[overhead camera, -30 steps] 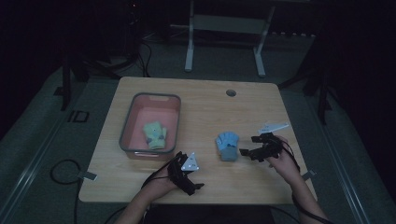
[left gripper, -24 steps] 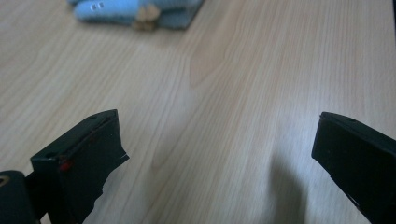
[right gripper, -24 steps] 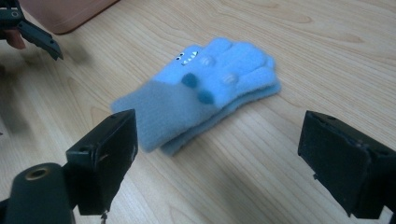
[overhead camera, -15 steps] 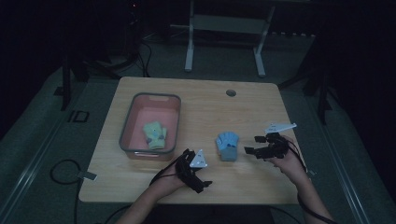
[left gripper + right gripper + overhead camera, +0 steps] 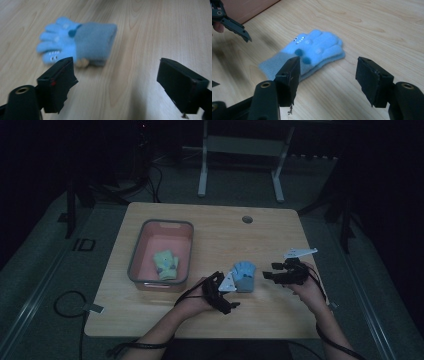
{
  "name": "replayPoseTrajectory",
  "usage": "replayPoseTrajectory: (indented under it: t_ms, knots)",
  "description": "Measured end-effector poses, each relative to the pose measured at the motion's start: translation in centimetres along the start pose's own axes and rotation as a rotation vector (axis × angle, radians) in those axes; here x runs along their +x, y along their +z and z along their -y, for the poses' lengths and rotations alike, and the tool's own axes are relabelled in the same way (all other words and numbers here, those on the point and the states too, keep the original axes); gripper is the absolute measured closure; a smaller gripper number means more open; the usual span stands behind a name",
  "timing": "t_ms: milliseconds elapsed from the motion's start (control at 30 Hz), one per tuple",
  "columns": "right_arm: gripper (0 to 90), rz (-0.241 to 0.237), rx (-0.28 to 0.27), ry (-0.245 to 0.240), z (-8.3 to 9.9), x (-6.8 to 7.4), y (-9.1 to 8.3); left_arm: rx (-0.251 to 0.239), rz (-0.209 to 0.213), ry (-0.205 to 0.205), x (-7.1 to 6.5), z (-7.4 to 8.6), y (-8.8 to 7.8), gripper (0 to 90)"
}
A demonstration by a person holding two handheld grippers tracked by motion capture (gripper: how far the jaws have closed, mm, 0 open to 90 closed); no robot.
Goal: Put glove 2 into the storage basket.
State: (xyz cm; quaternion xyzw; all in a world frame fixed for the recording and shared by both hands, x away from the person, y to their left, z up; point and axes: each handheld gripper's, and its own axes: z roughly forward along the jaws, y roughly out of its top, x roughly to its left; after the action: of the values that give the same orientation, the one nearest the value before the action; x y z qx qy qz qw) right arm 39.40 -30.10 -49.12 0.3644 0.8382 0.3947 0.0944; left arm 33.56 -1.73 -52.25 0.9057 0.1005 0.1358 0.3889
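Table of pale wood carries everything here, with both grippers low over its near half. Toward the left gripper's far left sits a pink bin with a grey rim, holding a light green glove on its floor, well apart from either gripper.

The blue glove lies flat on the wood between the two grippers, fingers pointing away from the person and its darker grey-blue cuff toward them. It looks like two gloves stacked, since the right gripper view shows a second layer at the edge.

The left gripper sits just beside the blue glove's cuff, on its near left. In the left gripper view the glove lies ahead and to the left of the gap, just beyond the left jaw's tip, with bare wood between the jaws. These jaws have just been closing, yet they stand wide apart and hold nothing.

The right gripper is near the glove's right edge, not touching it. In the right gripper view the glove lies ahead and left of centre, its cuff partly hidden behind the left jaw. These jaws have also just been closing, remain well parted and grip nothing. The left gripper's tip shows in that view's upper left corner.
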Motion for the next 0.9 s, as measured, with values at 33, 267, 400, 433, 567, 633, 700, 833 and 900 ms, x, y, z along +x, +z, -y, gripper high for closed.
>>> replayPoseTrajectory:
  t_ms: [33,267,400,433,567,633,700,833,900]
  knots:
    - [37.4,-0.001,-0.001,0.001,-0.1,0.0,0.1,0.001,0.001,0.015,0.0,-0.3,0.2,19.2]
    - [42.3,0.006,-0.009,0.016,-0.6,-0.3,0.5,0.023,0.003,0.099,0.4,-2.1,2.0,25.3]
    - [42.7,0.009,-0.011,0.020,-1.0,-0.3,0.9,0.033,-0.003,0.116,0.6,-2.5,2.9,25.5]
    - [42.7,0.010,-0.008,0.020,-1.1,-0.3,1.0,0.050,-0.010,0.123,1.0,-2.8,3.5,25.5]
    - [42.6,0.001,-0.007,0.020,-1.6,0.0,1.9,0.088,-0.018,0.138,1.5,-2.8,4.1,30.3]
    - [42.7,0.001,-0.007,0.022,-1.7,0.0,2.1,0.099,-0.013,0.154,1.5,-2.7,4.5,31.2]
    - [42.7,-0.002,-0.006,0.025,-1.8,0.0,2.4,0.114,-0.008,0.165,1.4,-2.7,4.9,35.2]
    - [42.6,0.003,0.003,0.033,-2.0,-0.1,2.9,0.132,-0.003,0.189,1.3,-2.4,6.0,41.8]
    - [42.6,-0.001,0.007,0.040,-2.1,-0.1,3.1,0.128,-0.005,0.184,1.4,-2.5,6.1,44.6]
